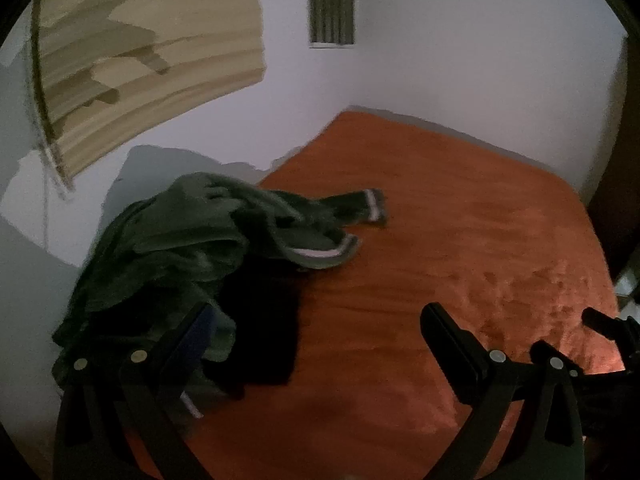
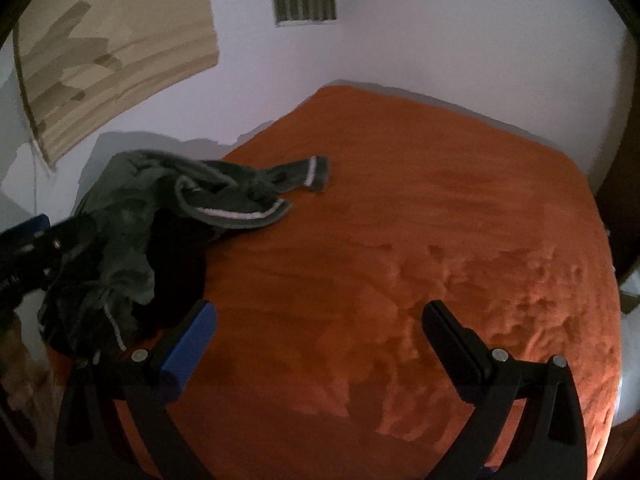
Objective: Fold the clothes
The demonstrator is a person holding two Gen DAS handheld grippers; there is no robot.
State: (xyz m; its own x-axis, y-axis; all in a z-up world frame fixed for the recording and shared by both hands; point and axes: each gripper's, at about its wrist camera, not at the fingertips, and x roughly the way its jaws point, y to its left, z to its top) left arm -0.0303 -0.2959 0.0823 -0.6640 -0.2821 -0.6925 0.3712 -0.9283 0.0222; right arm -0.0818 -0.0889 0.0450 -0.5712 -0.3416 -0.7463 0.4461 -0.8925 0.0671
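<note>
A crumpled dark green garment [image 1: 192, 240] with white-striped cuffs lies heaped on the left side of the orange bed [image 1: 460, 240], over a black garment [image 1: 260, 320]. One cuffed sleeve [image 1: 360, 206] stretches right across the cover. My left gripper [image 1: 316, 320] is open at the pile's near edge; its left finger overlaps the cloth and nothing sits between the fingers. In the right wrist view the same green garment [image 2: 160, 208] is at the left, and my right gripper [image 2: 320, 314] is open over bare orange bed [image 2: 440, 220], right of the pile. The left gripper [image 2: 28, 244] shows at the pile's left edge.
White walls meet in a corner behind the bed. A beige slatted blind [image 1: 140, 60] hangs at upper left and a vent [image 1: 331, 0] is on the wall. Dark furniture [image 1: 624, 200] borders the bed's right side. The right gripper's tip [image 1: 604, 322] shows at the right.
</note>
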